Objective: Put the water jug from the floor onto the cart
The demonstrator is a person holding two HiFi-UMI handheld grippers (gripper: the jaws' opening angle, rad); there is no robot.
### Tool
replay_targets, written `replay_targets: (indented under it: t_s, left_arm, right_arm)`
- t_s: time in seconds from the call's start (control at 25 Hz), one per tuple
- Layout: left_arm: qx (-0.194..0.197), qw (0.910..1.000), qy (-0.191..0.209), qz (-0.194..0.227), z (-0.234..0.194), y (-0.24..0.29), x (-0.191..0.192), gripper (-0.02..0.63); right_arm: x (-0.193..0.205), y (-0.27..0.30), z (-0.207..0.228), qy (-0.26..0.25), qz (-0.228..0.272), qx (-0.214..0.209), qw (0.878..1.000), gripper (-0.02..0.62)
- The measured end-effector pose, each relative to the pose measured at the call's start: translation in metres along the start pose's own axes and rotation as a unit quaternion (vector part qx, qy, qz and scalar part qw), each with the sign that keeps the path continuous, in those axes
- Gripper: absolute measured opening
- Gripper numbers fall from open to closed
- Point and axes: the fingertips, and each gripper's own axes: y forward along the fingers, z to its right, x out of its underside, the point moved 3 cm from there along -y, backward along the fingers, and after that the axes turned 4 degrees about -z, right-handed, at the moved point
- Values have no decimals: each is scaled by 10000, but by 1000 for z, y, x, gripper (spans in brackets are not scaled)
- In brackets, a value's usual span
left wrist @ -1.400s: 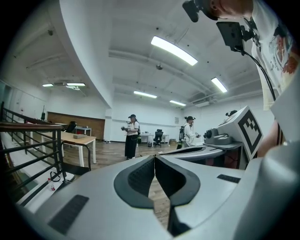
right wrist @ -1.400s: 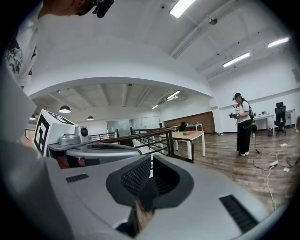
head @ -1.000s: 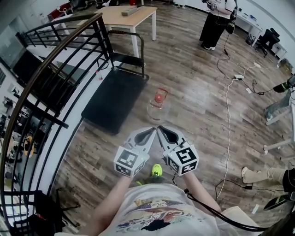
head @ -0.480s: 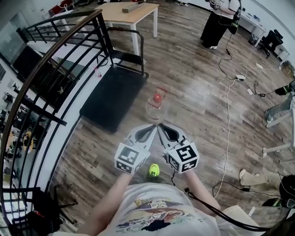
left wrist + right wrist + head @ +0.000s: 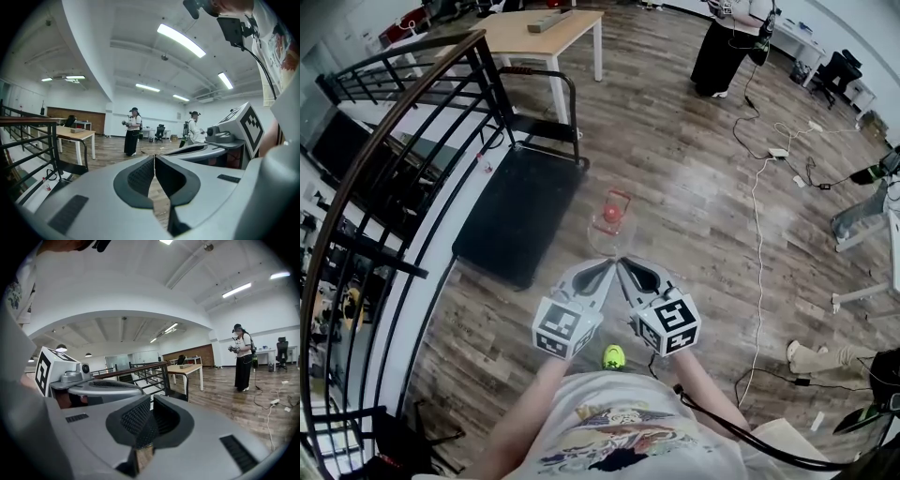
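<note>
Both claws are clenched with nothing in them: the left gripper (image 5: pixel 609 264) and the right gripper (image 5: pixel 622 264) each have their ridged pads pressed together. They are held side by side, tips almost meeting and angled a little downward. From above, the tips sit right at the near edge of the water jug (image 5: pixel 610 228), and I can't tell whether they touch it.

A wood-plank floor (image 5: pixel 694 178) runs across the room, with a dark railing (image 5: pixel 403 141) along the left. The black flat cart (image 5: pixel 516 211) is parked beside the railing, its push handle at the far end. Beyond it stands a pale table (image 5: pixel 534 33), and another person (image 5: pixel 727 42) stands further back. The clear jug, with its red cap and red handle, stands upright on the floor just right of the cart. A white cable (image 5: pixel 759 244) trails over the planks to the right.
</note>
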Motion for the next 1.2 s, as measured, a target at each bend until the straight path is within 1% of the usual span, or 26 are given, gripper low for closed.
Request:
replay_targets:
  t_s: [0.12, 0.4, 0.64, 1.04, 1.2]
  left_arm:
    - [70, 10000, 50, 2, -18, 15, -3, 12]
    - [289, 9995, -6, -84, -63, 50, -14, 12]
    - [508, 9985, 11, -212, -106, 69, -19, 14]
    - [839, 9958, 77, -362, -162, 95, -28, 14]
    - [968, 9943, 144, -412, -175, 101, -28, 14]
  right_arm:
    - [-5, 18, 14, 86, -8, 39, 10000, 28]
    - [-20, 60, 42, 151, -100, 215, 9996, 28]
    - [-32, 101, 56, 260, -143, 324, 9990, 28]
    - [-50, 155, 77, 423, -178, 672, 9967, 28]
    - [-53, 169, 82, 464, -176, 838, 9952, 28]
